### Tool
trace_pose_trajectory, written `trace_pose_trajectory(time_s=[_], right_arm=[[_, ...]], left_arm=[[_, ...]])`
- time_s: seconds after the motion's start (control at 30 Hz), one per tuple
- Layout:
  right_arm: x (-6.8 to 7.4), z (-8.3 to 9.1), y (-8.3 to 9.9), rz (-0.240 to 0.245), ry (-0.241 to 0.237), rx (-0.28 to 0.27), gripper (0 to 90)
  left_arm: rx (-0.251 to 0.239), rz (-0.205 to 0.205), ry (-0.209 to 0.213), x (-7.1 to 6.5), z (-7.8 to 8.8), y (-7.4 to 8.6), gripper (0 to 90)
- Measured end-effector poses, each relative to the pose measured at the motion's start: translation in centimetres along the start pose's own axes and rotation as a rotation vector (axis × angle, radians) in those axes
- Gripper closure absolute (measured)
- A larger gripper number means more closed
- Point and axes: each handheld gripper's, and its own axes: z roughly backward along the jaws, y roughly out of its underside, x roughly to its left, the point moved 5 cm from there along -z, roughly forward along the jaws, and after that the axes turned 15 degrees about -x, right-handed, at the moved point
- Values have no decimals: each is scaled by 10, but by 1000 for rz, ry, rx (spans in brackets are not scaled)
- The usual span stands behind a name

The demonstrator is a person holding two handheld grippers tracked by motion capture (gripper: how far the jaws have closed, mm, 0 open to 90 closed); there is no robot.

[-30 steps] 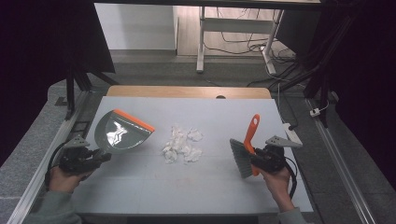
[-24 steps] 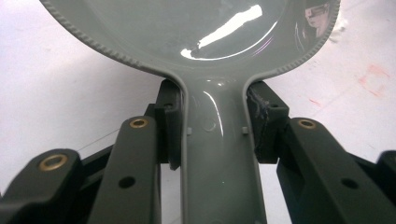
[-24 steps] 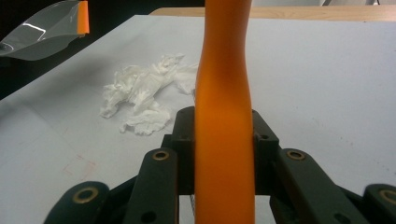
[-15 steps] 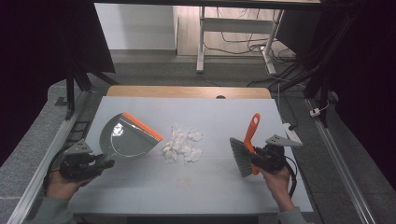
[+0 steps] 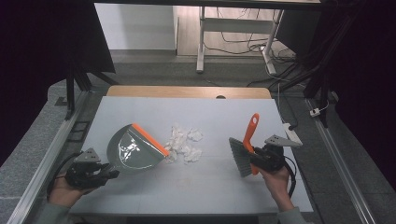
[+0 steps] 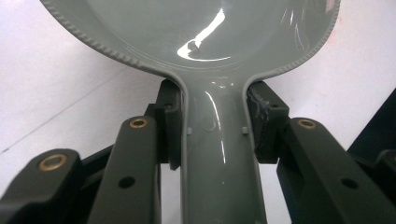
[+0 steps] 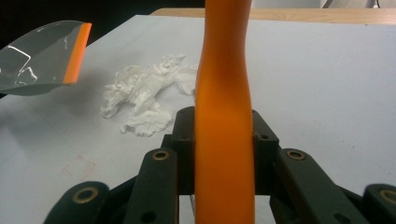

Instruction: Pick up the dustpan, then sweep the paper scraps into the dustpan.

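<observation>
A grey dustpan (image 5: 133, 151) with an orange lip lies on the white table (image 5: 215, 116), its lip touching a pile of crumpled white paper (image 5: 184, 143). My left gripper (image 5: 109, 175) is shut on the dustpan handle (image 6: 219, 158), whose sides the pads squeeze. To the right of the pile, my right gripper (image 5: 254, 161) is shut on the orange handle (image 7: 224, 140) of a hand brush (image 5: 243, 151), held with its grey bristles toward the paper. The right gripper view shows the paper (image 7: 144, 95) and the dustpan lip (image 7: 77, 53) ahead and to the left.
A wooden strip (image 5: 187, 92) edges the table's far side. Metal rails (image 5: 56, 144) run along both table sides. A white power strip (image 5: 292, 133) lies at the right edge. Beyond stand a desk frame (image 5: 201, 42) and floor cables.
My left gripper has slid the dustpan to the right until its orange lip meets the paper pile. The right gripper and brush have kept still.
</observation>
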Motion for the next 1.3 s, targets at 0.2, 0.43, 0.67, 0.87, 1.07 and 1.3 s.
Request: trace_pose_trajectory(time_s=[0.2,0.43,0.67,0.87,1.07,1.3], right_arm=[[3,-4,-1,3,-6,-6,700],[10,-17,-4,11,-30,-2,700],[14,-32,-8,13,-43,1,699],[19,-39,-9,22,-50,5,699],[23,-50,-11,29,-64,11,700],[28,-63,-14,36,-76,12,699]], left_arm=[[12,5,10,1,1,4,620],[56,-2,26,1,-5,16,620],[74,-9,37,2,-4,21,620],[89,-27,64,-4,-10,23,620],[114,-37,101,-10,-21,25,619],[125,-39,117,-12,-25,26,619]])
